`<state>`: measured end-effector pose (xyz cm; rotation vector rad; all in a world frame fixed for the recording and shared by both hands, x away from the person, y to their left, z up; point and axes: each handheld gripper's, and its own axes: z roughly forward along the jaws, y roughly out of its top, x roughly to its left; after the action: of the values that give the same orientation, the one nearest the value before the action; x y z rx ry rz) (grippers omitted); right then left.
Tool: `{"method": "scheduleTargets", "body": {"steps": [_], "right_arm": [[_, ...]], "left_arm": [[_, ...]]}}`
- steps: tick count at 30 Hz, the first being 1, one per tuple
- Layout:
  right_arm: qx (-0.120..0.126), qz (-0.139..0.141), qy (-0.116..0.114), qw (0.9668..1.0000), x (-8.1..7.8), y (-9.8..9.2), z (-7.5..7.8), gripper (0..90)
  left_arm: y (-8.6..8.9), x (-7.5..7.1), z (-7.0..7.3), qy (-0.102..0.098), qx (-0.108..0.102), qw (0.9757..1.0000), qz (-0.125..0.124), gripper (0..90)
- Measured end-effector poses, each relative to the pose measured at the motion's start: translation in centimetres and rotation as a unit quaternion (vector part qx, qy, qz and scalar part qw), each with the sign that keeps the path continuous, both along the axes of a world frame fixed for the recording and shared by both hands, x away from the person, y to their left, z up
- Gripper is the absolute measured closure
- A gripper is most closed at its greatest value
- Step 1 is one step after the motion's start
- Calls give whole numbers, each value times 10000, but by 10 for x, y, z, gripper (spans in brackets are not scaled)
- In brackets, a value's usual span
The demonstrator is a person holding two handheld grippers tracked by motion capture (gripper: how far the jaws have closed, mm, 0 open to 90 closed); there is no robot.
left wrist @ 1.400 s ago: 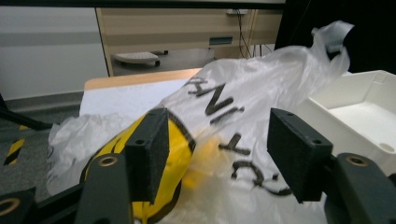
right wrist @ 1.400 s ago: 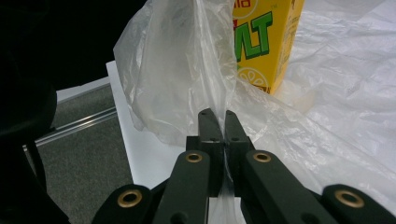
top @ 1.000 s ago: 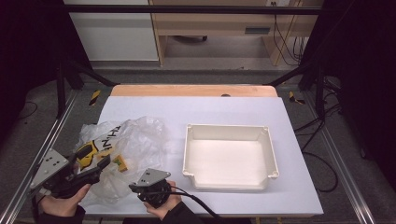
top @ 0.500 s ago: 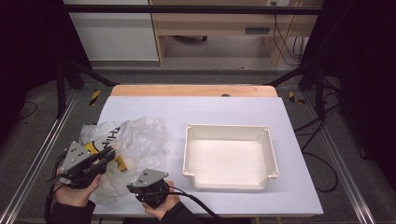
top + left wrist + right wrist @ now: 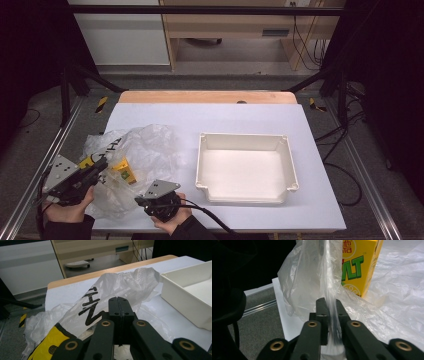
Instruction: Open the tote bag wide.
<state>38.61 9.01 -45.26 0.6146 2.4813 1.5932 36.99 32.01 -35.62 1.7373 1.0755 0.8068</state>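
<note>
counter [image 5: 235, 117]: white sheet on top, everything sits on it
tray [image 5: 245, 197]: white, right of middle, well apart from your tongs
plastic bag [image 5: 145, 150]: crumpled clear thing at your near-left corner, black lettering on it
yellow carton [image 5: 358, 265]: standing inside the bag
left tongs [image 5: 119, 300]: just snapped together, bag film right at the tips
right tongs [image 5: 329, 302]: clamped on a fold of the bag, jaws just eased a bit
</note>
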Motion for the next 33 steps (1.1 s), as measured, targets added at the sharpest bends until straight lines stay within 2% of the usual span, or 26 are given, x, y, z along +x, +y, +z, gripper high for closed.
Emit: {"method": "scheduleTargets", "body": {"steps": [2, 3, 4, 6, 9, 12, 13, 15, 16, 18, 19, 21, 24, 27, 28, 31, 32, 33], "right_arm": [[1, -25, -10, 10000, 0, 0, 0, 811], [-9, -72, -68, 10000, 1, 1, 0, 735], [-9, -72, -68, 10000, 1, 1, 0, 735], [13, -68, -55, 10000, 2, 0, 1, 680], [182, -96, -103, 9997, 2, -7, 8, 585], [246, -92, -81, 9996, 3, -10, 13, 565], [247, -103, -104, 9996, 3, -11, 15, 573], [200, -24, -58, 9998, 3, -12, 15, 688], [141, -8, -28, 9999, 3, -11, 14, 739], [-74, 49, 10, 10000, 3, -5, 8, 881], [-107, 46, -6, 9999, 3, -4, 7, 890], [-101, 57, -9, 9999, 3, -2, 5, 895], [-71, 36, -17, 10000, 3, -1, 6, 898], [-43, 20, -33, 10000, 3, -2, 7, 898], [-43, 20, -33, 10000, 3, -2, 7, 898], [-18, 28, -58, 10000, 3, -3, 7, 897], [-13, 30, -56, 10000, 2, -3, 7, 898], [-10, 29, -61, 10000, 2, -3, 7, 898]], "left_arm": [[4, -1, -2, -1, -64, 10000, 67, 900], [8, -3, -4, 18, -147, 9999, 78, 900], [8, -3, -4, 18, -147, 9999, 78, 900], [13, -7, -7, 18, -161, 9998, 124, 900], [20, -10, -12, 36, -188, 9996, 198, 900], [23, -11, -16, 71, -195, 9995, 245, 900], [25, -12, -17, 86, -210, 9994, 271, 900], [28, -12, -20, 105, -277, 9990, 324, 900], [30, -12, -21, 175, -299, 9990, 289, 900], [30, -12, -25, 178, -321, 9989, 282, 900], [30, -12, -27, 210, -390, 9989, 138, 899], [29, -12, -27, 179, -422, 9989, 73, 897], [24, -13, -26, 161, -529, 9983, -178, 693], [21, -14, -25, 150, -536, 9983, -178, 496], [19, -15, -24, 119, -531, 9983, -207, 496], [14, -17, -19, 41, -477, 9985, -263, 388], [9, -16, -16, 43, -347, 9989, -297, 344], [9, -16, -16, 43, -347, 9989, -297, 328]]}}
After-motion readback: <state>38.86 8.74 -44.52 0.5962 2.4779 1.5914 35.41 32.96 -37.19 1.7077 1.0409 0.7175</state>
